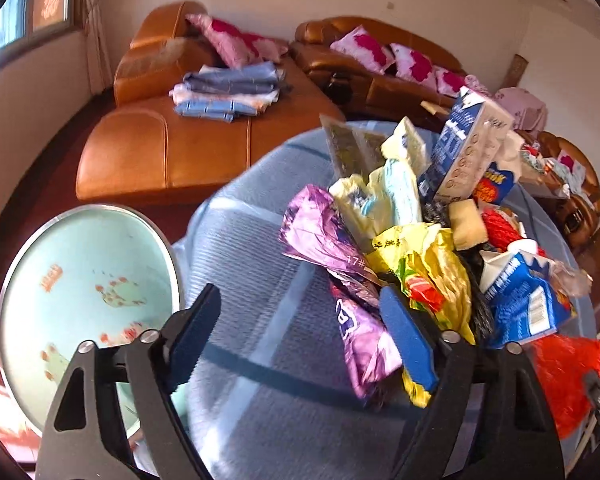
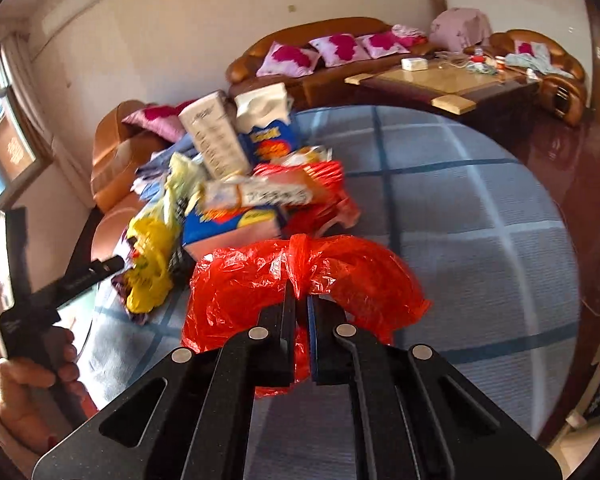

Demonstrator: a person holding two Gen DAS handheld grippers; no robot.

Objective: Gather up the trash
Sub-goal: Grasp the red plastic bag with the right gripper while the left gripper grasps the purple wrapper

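A heap of trash (image 1: 428, 216) lies on a round table with a blue checked cloth (image 1: 252, 248): purple foil wrappers (image 1: 324, 236), a yellow bag (image 1: 432, 264), blue cartons (image 1: 464, 144), pale packets. My left gripper (image 1: 300, 316) is open at the heap's near edge, its right finger (image 1: 408, 344) against the purple and yellow wrappers. My right gripper (image 2: 301, 300) is shut on a red plastic bag (image 2: 300, 276), pinching its knotted neck above the cloth (image 2: 480, 240). The heap (image 2: 236, 184) lies beyond it, the left gripper (image 2: 60, 288) at the left.
A round glass-topped stool (image 1: 84, 296) stands left of the table. Orange leather sofas (image 1: 172, 152) with cushions and folded cloth are behind. A low wooden coffee table (image 2: 440, 80) with clutter stands at the back right.
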